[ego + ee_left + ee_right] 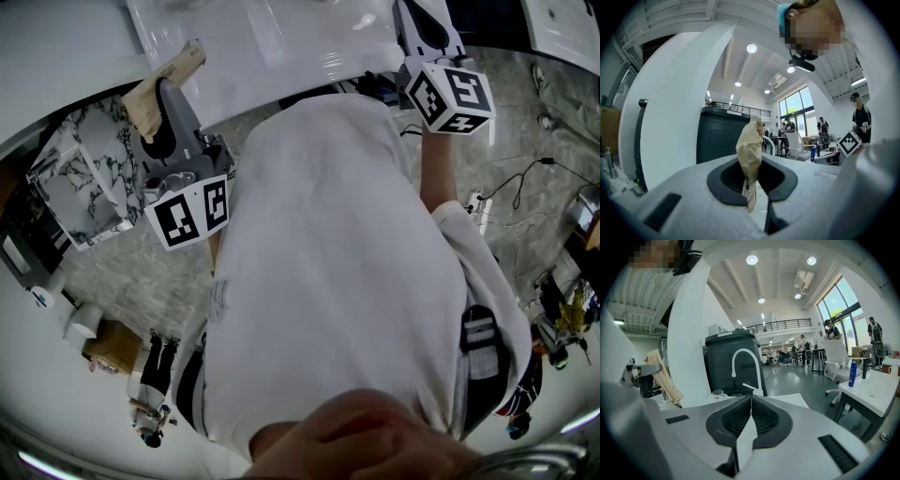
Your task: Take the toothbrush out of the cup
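The left gripper (751,185) clamps an upright tan paper strip (750,143); the right gripper (750,420), closed and empty, faces the cup (717,393) ahead, slightly left.

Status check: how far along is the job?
Done: nothing confirmed; no toothbrush shows in any view. In hand: left tongs shut on a tan paper-like strip; right tongs shut, empty. Left: the cup stands by the faucet, apart from both tongs; whether it holds a toothbrush is too small to tell, so the pull looks undone.
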The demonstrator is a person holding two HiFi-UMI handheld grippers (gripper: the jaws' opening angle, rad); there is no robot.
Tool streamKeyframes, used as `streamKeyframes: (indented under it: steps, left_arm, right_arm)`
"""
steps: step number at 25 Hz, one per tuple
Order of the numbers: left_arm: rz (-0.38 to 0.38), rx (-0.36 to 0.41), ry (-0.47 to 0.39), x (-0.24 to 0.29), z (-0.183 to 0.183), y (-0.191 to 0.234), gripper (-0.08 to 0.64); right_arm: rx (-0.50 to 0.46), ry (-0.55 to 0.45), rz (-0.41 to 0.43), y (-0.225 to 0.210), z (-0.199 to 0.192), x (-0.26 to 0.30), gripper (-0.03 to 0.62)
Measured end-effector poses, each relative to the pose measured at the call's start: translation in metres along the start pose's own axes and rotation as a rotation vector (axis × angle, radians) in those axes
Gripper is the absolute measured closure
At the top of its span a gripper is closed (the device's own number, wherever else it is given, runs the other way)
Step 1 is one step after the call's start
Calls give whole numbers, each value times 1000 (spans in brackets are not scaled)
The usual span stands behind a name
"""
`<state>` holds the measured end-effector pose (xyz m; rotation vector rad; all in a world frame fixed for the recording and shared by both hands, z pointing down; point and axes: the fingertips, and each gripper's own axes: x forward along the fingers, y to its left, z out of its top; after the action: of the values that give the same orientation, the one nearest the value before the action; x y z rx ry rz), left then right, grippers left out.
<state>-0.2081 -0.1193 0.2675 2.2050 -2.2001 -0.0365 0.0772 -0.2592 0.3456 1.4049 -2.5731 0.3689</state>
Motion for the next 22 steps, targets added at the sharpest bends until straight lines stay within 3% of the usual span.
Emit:
streamKeyframes:
  steps: [5,22]
  left_arm:
    - [-11,5,13,2,-3,-2,512]
    - [-46,8,11,5,-2,-8,512]
  right_arm:
    - [-72,22,-19,-2,-3,-1,578]
    - [-44,19,-22,0,-7,-3,578]
